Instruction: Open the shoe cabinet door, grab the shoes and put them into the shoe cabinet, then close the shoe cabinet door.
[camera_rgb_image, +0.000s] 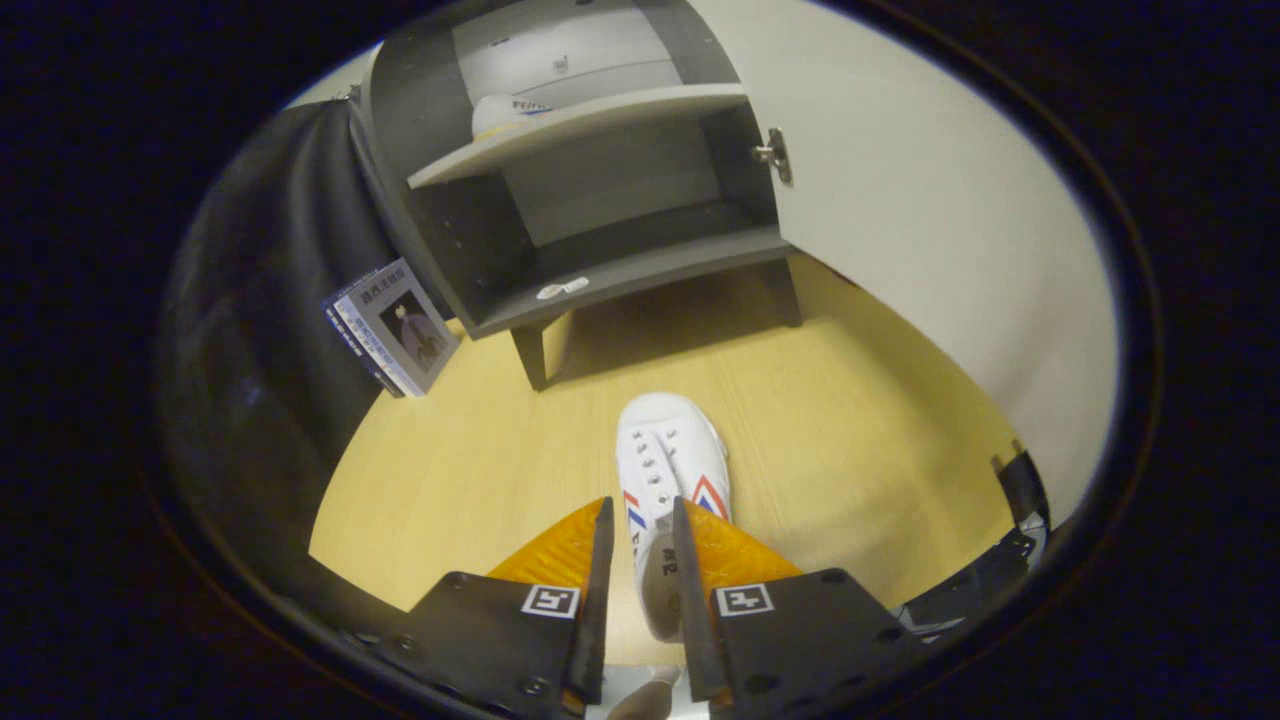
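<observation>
gripper (640, 520) clamping one white canvas lace-up shoe (668, 465) | second white shoe (500, 112) sitting on open grey wooden cabinet's (600, 270) upper shelf | one book (392, 325) leaning alongside

Pale yellow wooden bench (480, 440), smooth and bare in most spots. Small book (395, 325) with a picture of a person on its cover, standing tilted at the far left end of the bench, leaning back on the dark cloth wall (270, 300). Little white sticker (562, 289) lying flat. Black bits of gear (1010, 540) past the bench's right side.
</observation>
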